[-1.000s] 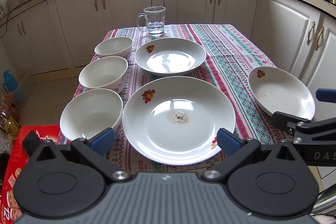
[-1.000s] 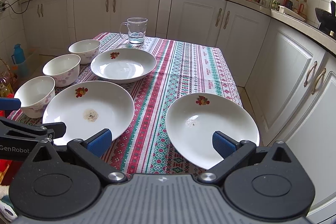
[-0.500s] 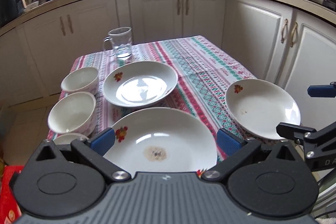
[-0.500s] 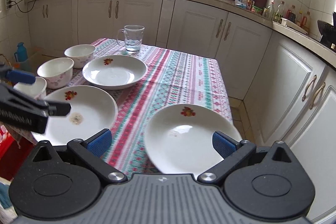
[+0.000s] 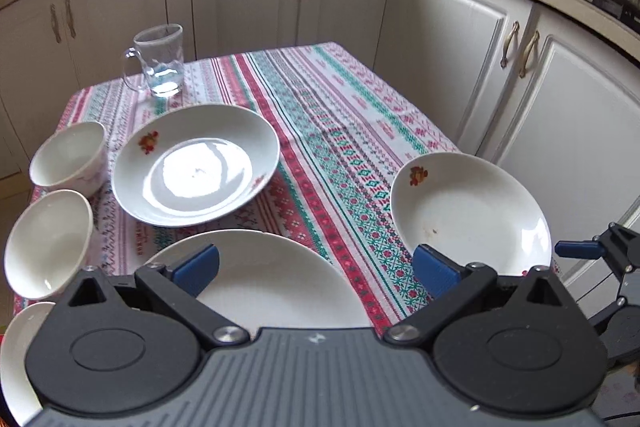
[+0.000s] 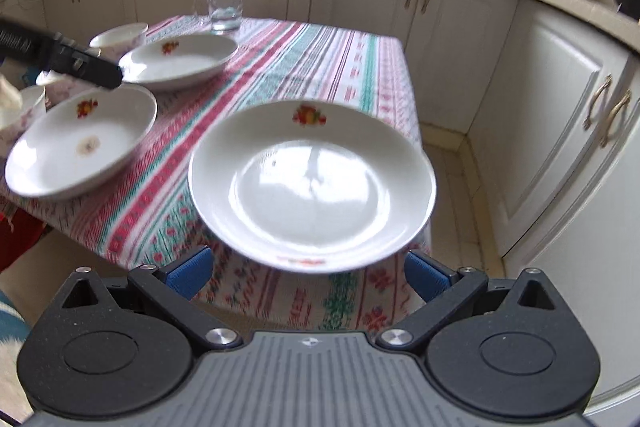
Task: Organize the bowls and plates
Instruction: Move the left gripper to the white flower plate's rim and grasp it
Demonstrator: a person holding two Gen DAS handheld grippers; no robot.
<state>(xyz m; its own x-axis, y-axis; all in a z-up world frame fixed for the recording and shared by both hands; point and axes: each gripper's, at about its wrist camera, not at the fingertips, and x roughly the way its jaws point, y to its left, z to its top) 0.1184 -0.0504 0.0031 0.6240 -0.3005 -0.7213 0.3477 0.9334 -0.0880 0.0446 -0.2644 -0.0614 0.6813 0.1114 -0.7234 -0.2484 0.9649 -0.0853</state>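
Glossy white ceramic plates and bowls sit on the woven red-and-green striped tablecloth (image 5: pixel 344 131). Beside its right edge lies a round shallow plate with a fruit motif (image 6: pixel 312 183), just ahead of the right gripper (image 6: pixel 306 275), jaws spread wide and empty. The left gripper (image 5: pixel 316 267) gapes likewise over the stained plate (image 5: pixel 276 287), with three smooth bowls (image 5: pixel 48 243) leftward.

Three white plates (image 5: pixel 196 163) (image 5: pixel 276 287) (image 5: pixel 472 211), three white bowls (image 5: pixel 68 157) (image 5: pixel 46 243) (image 5: pixel 16 355), one glass mug (image 5: pixel 160 61) on the striped tablecloth (image 5: pixel 340 131).

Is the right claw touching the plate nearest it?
Apart. The right wrist view shows the open right claw with both fingers clear of the plate rim.
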